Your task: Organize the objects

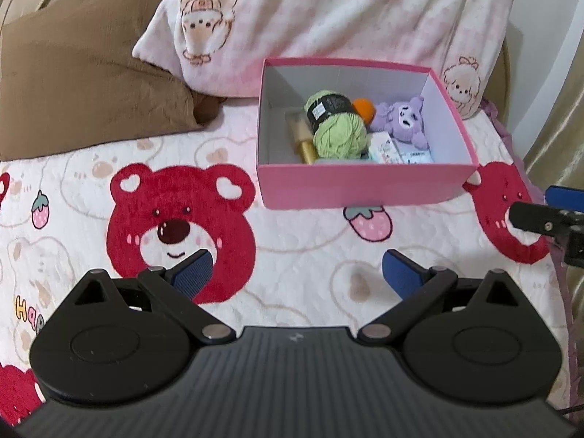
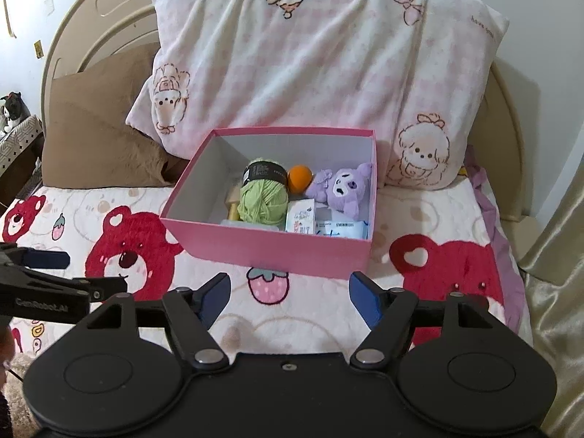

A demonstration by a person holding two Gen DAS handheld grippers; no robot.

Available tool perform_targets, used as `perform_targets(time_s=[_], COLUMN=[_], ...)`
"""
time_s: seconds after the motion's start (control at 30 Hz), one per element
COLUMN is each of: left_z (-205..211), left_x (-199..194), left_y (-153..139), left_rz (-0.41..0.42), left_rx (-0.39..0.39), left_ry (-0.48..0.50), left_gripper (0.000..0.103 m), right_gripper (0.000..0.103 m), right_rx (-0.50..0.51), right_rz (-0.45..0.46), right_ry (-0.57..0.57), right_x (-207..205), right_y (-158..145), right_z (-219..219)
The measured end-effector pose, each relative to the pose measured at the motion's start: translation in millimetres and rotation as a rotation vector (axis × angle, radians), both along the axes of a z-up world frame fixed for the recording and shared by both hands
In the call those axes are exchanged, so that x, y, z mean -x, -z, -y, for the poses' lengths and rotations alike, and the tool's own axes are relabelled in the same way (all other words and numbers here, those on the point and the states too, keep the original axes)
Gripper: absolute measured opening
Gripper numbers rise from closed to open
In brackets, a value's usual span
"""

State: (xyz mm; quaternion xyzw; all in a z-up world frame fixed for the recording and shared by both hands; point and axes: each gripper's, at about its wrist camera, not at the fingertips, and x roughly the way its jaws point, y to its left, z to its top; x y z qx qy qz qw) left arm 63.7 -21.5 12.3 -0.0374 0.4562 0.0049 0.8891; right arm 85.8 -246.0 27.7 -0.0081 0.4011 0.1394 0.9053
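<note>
A pink box [image 1: 365, 186] [image 2: 270, 252] stands open on the bed. Inside lie a green yarn ball [image 1: 337, 131] [image 2: 263, 200], an orange ball [image 1: 365, 108] [image 2: 300, 179], a purple plush toy [image 1: 403, 118] [image 2: 343, 186], a gold-capped bottle [image 1: 302, 138] and small packets [image 1: 399, 151] [image 2: 321, 224]. My left gripper [image 1: 297, 273] is open and empty, hovering over the blanket in front of the box. My right gripper [image 2: 288, 297] is open and empty, also short of the box. Each gripper shows at the other view's edge: the right one [image 1: 540, 215], the left one [image 2: 54, 277].
The bed has a blanket with red bears [image 1: 179, 233] [image 2: 127, 255]. A pink-and-white pillow [image 1: 328, 18] [image 2: 321, 65] leans behind the box; a brown pillow [image 1: 84, 84] [image 2: 98, 131] lies at the left. A curved headboard [image 2: 91, 11] stands behind. A gold curtain [image 2: 554, 255] hangs at the right.
</note>
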Motion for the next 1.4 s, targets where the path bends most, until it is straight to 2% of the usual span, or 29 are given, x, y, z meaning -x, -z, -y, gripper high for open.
perform_targets(time_s=[0.4,0.83,1.4], left_z=[-11.5,-6.1,-5.4], left_x=[0.3,-7.9,-7.2], left_y=[7.8,15.3,14.9], left_rz=[-0.025,-0.067,-0.066], left_rx=[0.025,0.028,0.015], left_ry=[-0.034,-0.028,-0.040], left_gripper=[0.101,0.101,0.101], right_gripper=[0.092,0.092,0.092], right_rx=[0.072,0.098,0.123], right_rz=[-0.041,-0.093,-0.130], right_ry=[0.078,0.136,0.184], right_x=[0.8,-1.8,-5.9], right_y=[14.7,18.0,26.5], right_z=[-6.7,-3.3,8.0])
